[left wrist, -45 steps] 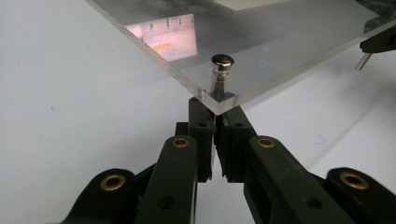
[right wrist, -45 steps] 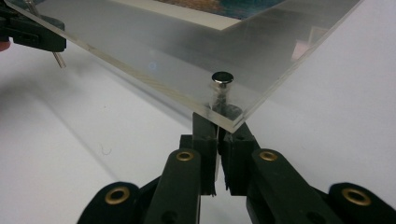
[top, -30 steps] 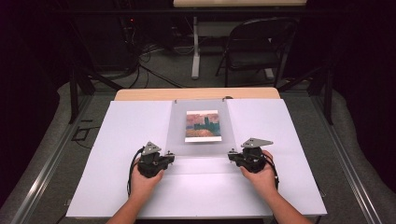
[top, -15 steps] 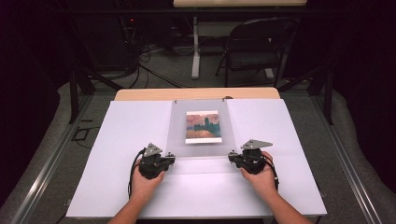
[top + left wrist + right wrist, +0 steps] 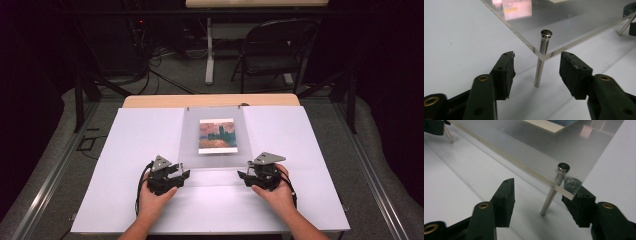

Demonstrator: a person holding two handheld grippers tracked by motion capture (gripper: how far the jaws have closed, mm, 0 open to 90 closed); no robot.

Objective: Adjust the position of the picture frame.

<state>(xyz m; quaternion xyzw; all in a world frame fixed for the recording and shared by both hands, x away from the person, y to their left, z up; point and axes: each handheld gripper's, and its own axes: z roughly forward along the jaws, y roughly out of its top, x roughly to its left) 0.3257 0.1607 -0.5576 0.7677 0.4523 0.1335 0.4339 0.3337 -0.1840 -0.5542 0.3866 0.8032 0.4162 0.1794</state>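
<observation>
A clear acrylic sheet [image 5: 215, 150] lies over a small painted picture [image 5: 217, 135] on the white table cover [image 5: 125, 150]. A metal pin [image 5: 539, 72] passes through the sheet's near left corner and stands on the cover. My left gripper [image 5: 537, 57] is open around this pin; its jaws have just been opening and its pads stand clear of it. A second pin [image 5: 550, 200] goes through the near right corner of the sheet [image 5: 524, 142]. My right gripper [image 5: 540, 188] is open around it and has also just been opening. In the high view my left gripper [image 5: 177, 175] and right gripper [image 5: 245, 176] sit at those two corners.
The white cover ends near the table's wooden far edge [image 5: 210, 101]. Beyond the table stand a folding chair [image 5: 272, 50] and a desk leg [image 5: 210, 50], with cables on the floor. Metal rails [image 5: 45, 185] run along both sides.
The jaws of both grippers stand wider apart than before, off the corner pins. Both hands have stayed at the sheet's near corners.
</observation>
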